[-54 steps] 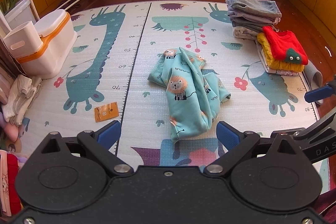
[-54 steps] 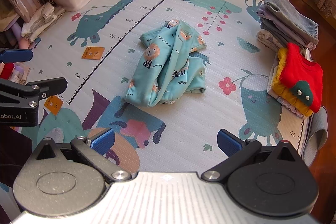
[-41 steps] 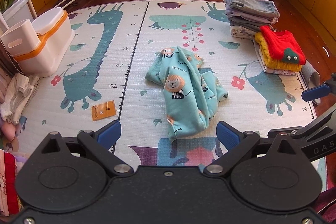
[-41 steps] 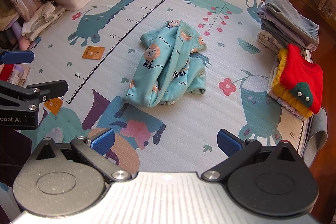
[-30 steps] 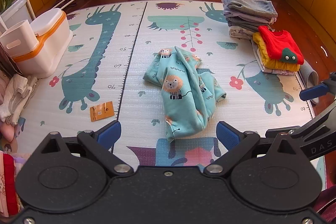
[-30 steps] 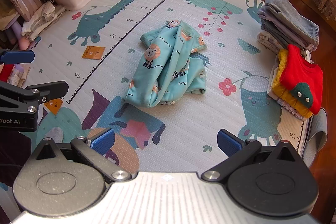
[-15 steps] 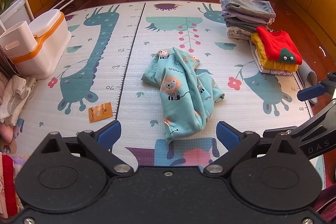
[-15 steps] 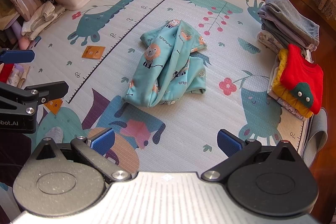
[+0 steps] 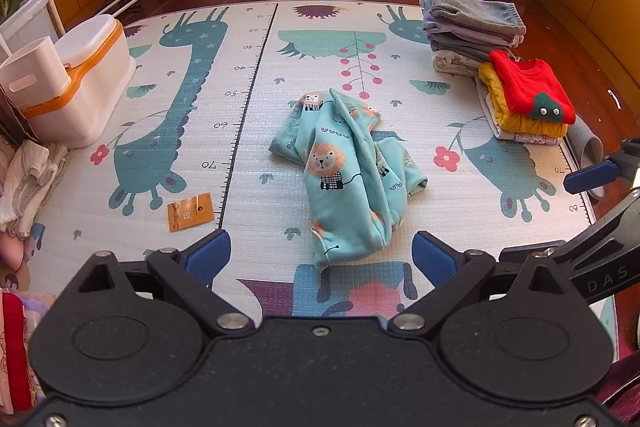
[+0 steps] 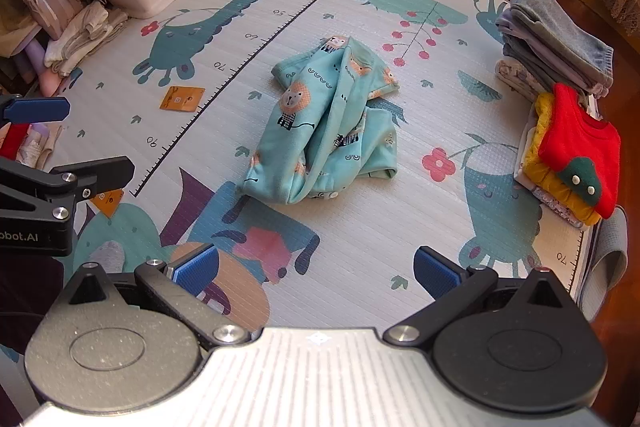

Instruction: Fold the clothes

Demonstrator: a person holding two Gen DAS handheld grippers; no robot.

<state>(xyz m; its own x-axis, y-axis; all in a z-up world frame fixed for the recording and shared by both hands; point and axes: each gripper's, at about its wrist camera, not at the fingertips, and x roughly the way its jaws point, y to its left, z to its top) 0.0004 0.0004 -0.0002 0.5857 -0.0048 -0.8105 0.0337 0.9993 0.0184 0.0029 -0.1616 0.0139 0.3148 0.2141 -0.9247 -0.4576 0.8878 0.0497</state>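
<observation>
the crumpled teal lion-print garment (image 9: 347,174) lies mid play mat (image 9: 248,131), well apart from both claws. left claw (image 9: 320,255) and right claw (image 10: 316,271) hover spread wide, empty. folded clothes stack (image 9: 472,27) sits at the mat's far right edge.

Black left gripper (image 9: 320,254), silver-bodied right gripper (image 10: 316,267), blue-padded fingers (image 9: 433,254), silver screws

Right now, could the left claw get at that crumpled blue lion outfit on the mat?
Probably yes: the left claw is open, the lion outfit lies straight ahead, and only bare mat lies between them.
</observation>
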